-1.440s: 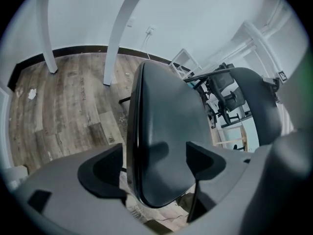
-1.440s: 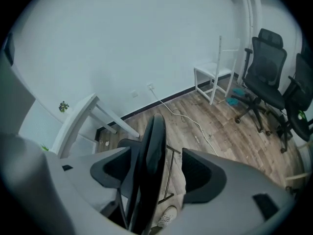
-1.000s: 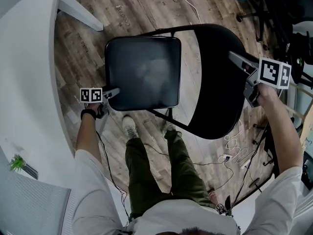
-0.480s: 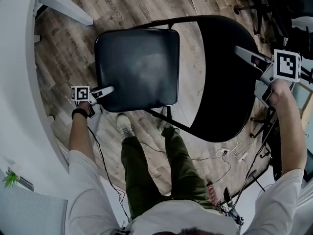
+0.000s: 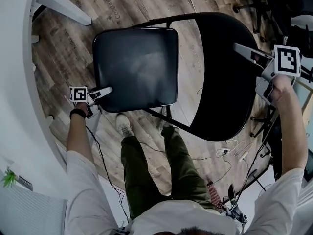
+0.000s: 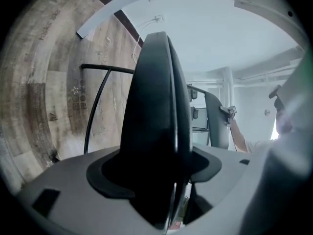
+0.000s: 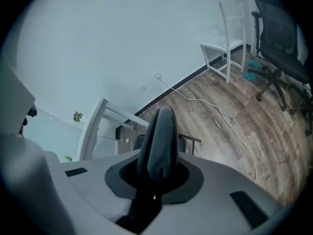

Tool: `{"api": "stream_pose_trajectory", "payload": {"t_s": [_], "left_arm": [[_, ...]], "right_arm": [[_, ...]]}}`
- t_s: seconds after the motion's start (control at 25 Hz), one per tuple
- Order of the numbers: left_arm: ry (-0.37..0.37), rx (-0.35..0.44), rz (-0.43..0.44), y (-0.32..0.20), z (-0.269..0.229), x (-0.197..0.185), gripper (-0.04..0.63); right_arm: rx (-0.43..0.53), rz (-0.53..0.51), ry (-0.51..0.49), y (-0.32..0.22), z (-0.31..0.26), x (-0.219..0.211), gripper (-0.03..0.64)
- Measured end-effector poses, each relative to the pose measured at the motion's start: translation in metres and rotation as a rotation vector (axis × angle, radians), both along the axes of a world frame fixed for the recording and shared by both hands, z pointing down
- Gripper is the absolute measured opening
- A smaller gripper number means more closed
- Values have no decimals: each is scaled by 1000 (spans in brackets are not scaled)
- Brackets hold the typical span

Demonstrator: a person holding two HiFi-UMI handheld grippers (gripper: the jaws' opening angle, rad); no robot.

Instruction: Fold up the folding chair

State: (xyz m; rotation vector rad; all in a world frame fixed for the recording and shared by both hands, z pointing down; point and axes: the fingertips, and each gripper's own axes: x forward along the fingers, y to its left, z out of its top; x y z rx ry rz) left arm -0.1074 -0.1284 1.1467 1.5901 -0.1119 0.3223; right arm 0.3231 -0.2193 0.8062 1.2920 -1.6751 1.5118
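A black folding chair stands unfolded on the wood floor, with its seat (image 5: 134, 67) level and its rounded backrest (image 5: 220, 82) to the right. My left gripper (image 5: 104, 91) is at the seat's near-left edge. In the left gripper view the seat (image 6: 156, 106) fills the gap edge-on, and the jaws have just been closing on it. My right gripper (image 5: 243, 49) sits on the backrest's top rim. Its jaws have also just been closing, and they now pinch the thin backrest edge (image 7: 159, 141).
A white table leg (image 5: 63, 6) and a white surface (image 5: 14, 82) lie at the left. Cables (image 5: 234, 146) trail on the floor at the right. My shoes (image 5: 128, 126) stand just before the chair. An office chair (image 7: 279, 33) and a white rack (image 7: 225, 48) stand by the wall.
The head view has shifted, so the chair sits further left in the picture. Both grippers keep their places on the seat edge and the backrest rim. The chair stays unfolded.
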Motion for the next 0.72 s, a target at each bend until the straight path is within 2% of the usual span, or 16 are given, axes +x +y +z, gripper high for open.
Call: {"api": "stream_pose_trajectory", "payload": {"t_s": [0.12, 0.2, 0.28, 0.48, 0.72], "left_arm": [[-67, -81, -37, 6, 0, -5, 321], [-29, -28, -15, 3, -7, 1, 313], [-9, 3, 6, 4, -15, 7, 304], [-31, 5, 31, 18, -46, 26, 281], [-52, 16, 51, 29, -62, 45, 257]], "right_arm": [[11, -18, -23, -3, -1, -6, 77], [-9, 26, 4, 0, -3, -4, 78], [0, 15, -15, -1, -8, -10, 77], [-35, 72, -23, 5, -27, -12, 78], [-31, 42, -43, -1, -33, -37, 80]]}}
